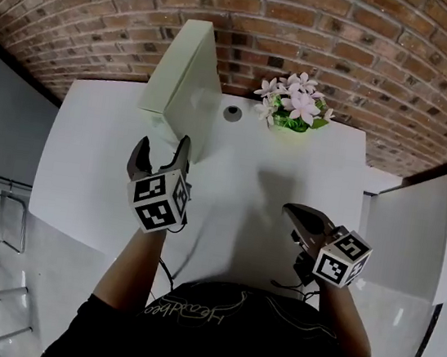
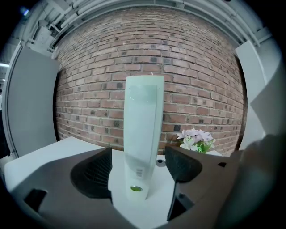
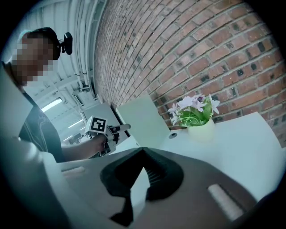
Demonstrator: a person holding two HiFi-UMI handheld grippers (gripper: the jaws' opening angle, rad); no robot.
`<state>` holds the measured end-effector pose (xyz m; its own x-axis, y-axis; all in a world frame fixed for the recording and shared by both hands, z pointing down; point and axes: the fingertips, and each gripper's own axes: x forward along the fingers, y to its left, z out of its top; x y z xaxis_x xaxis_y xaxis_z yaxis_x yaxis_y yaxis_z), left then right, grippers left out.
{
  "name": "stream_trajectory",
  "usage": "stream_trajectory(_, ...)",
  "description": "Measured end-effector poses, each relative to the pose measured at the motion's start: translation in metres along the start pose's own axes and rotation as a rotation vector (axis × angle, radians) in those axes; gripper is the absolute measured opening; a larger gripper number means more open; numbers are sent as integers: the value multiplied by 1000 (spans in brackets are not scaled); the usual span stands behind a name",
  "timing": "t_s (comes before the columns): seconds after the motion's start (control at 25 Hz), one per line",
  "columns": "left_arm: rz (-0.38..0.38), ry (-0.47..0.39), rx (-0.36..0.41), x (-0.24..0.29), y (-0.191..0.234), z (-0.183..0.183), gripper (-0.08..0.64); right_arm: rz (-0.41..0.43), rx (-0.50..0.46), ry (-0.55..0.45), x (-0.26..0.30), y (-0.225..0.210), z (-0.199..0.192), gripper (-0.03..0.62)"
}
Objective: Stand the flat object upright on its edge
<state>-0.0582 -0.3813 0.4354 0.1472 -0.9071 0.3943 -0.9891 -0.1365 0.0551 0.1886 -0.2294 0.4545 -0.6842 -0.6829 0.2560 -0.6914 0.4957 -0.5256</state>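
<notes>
The flat object (image 1: 190, 74) is a pale, thin slab standing upright on its edge on the white table (image 1: 290, 175), in front of the brick wall. In the left gripper view the slab (image 2: 143, 129) rises between the jaws with a gap on each side. My left gripper (image 1: 163, 147) (image 2: 138, 156) is open and neither pad touches the slab. My right gripper (image 1: 293, 212) (image 3: 144, 154) hovers over the table's right front, shut on nothing. The right gripper view shows the slab (image 3: 143, 118) from its broad side, with the left gripper (image 3: 120, 128) just beside it.
A small pot of pale pink flowers (image 1: 296, 105) (image 2: 195, 139) (image 3: 194, 112) stands at the table's back, right of the slab. A round cable hole (image 1: 232, 112) lies between them. The brick wall (image 1: 351, 35) runs close behind. White panels flank the table.
</notes>
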Motion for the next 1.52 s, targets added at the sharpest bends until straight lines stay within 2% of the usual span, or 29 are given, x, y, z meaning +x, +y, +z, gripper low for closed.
stream_trajectory(0.2, -102, 50, -64, -45, -8, -22, 353, 56, -57, -14, -9, 24, 9, 6)
stream_trajectory(0.36, -285, 64, -85, -92, -41, -33, 347, 100, -91, -39, -24, 51, 16, 6)
stream_trajectory(0.48, -380, 81, -81, -130, -62, -40, 269, 128, -118, -53, -42, 72, 17, 6)
stream_trajectory(0.56, -446, 95, -111, -154, -76, -46, 227, 144, -133, -62, -56, 87, 16, 6)
stream_trajectory(0.64, -530, 84, -142, -181, -94, -47, 199, 164, -147, -70, -70, 103, 12, 6)
stream_trajectory(0.72, -602, 60, -137, -209, -114, -47, 158, 184, -156, -78, -84, 119, 6, 6)
stream_trajectory(0.84, -674, 29, -98, -247, -142, -49, 18, 206, -160, -101, -107, 137, -4, 6)
stream_trajectory(0.96, -754, 25, -120, -281, -165, -52, 3, 224, -172, -118, -130, 154, -10, 6)
stream_trajectory(1.16, -823, 5, -150, -329, -185, -58, 3, 261, -199, -145, -166, 184, -20, 5)
stream_trajectory(1.32, -850, -27, -112, -361, -197, -60, 3, 281, -232, -134, -186, 205, -39, 5)
stream_trajectory(1.52, -855, -51, -63, -388, -207, -61, 3, 297, -247, -148, -204, 222, -44, 5)
